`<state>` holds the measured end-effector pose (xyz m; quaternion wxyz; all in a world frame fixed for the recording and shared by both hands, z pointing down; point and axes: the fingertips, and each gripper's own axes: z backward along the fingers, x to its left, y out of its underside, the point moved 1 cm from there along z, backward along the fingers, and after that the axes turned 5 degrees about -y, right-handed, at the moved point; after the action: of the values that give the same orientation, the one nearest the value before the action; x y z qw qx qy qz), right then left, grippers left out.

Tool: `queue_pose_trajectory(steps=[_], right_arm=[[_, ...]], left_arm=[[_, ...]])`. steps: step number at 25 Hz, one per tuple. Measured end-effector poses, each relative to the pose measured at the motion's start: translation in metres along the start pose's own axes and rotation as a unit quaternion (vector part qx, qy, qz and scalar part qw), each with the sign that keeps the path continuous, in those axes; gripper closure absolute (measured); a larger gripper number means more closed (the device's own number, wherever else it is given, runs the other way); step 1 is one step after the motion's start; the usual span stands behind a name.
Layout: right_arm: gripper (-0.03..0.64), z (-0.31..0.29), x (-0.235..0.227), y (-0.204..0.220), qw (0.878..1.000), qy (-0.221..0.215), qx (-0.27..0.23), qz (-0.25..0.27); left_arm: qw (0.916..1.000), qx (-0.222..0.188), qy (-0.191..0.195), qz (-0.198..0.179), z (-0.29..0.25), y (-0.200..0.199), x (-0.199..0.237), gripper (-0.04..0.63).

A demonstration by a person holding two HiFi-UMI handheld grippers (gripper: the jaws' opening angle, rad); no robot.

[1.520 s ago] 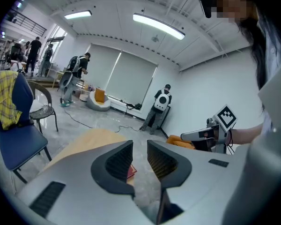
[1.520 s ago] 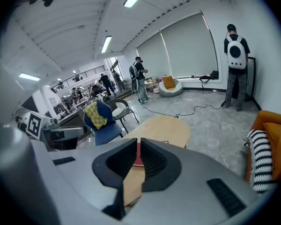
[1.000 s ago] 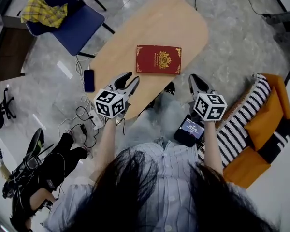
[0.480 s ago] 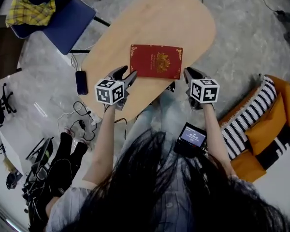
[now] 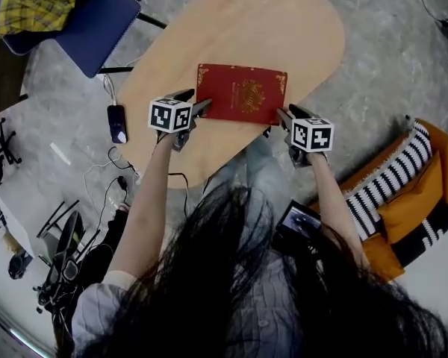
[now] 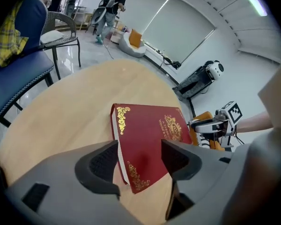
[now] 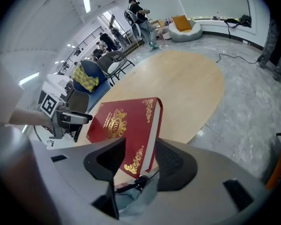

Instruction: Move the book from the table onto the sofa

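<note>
We see the red book (image 5: 241, 94) lying flat, cover up, on the wooden table (image 5: 231, 28), close to the table's near edge. Our 2 grippers flank it. The left gripper (image 5: 194, 101) hangs over the table at the book's left end. Its jaws have just been opening and stand spread, with the book's near left corner between them, not clamped. The right gripper (image 5: 290, 112) is at the table's near edge, its jaws also just opened wide around the book's right corner. An orange-and-striped seat (image 5: 403, 192) stands off the table's right side.
</note>
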<state>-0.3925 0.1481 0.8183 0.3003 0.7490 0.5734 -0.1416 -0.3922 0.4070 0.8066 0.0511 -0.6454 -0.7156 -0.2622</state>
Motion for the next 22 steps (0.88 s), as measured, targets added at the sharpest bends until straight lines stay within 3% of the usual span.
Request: queue_pose_trajectory(steps=[6, 9, 12, 15, 22], right_arm=[[0.42, -0.021, -0.001, 0.005, 1.0, -0.007, 0.015, -0.027], [0.422, -0.029, 0.002, 0.008, 0.999, 0.003, 0.04, -0.004], [0.425, -0.032, 0.002, 0.011, 0.997, 0.023, 0.061, 0.032], [0.451, -0.025, 0.004, 0.01, 0.997, 0.027, 0.063, 0.03], [0.457, 0.006, 0.022, -0.005, 0.998, 0.031, 0.032, 0.047]], left_arm=[[0.999, 0.011, 0.006, 0.043, -0.021, 0.01, 0.01, 0.313], [0.9986, 0.018, 0.009, 0.048, -0.029, 0.014, 0.009, 0.314], [0.9988, 0.027, 0.003, 0.042, -0.034, 0.019, 0.005, 0.316], [0.999, 0.026, -0.013, 0.033, -0.029, 0.016, 0.004, 0.321], [0.9998, -0.014, -0.01, 0.003, 0.006, -0.001, -0.014, 0.331]])
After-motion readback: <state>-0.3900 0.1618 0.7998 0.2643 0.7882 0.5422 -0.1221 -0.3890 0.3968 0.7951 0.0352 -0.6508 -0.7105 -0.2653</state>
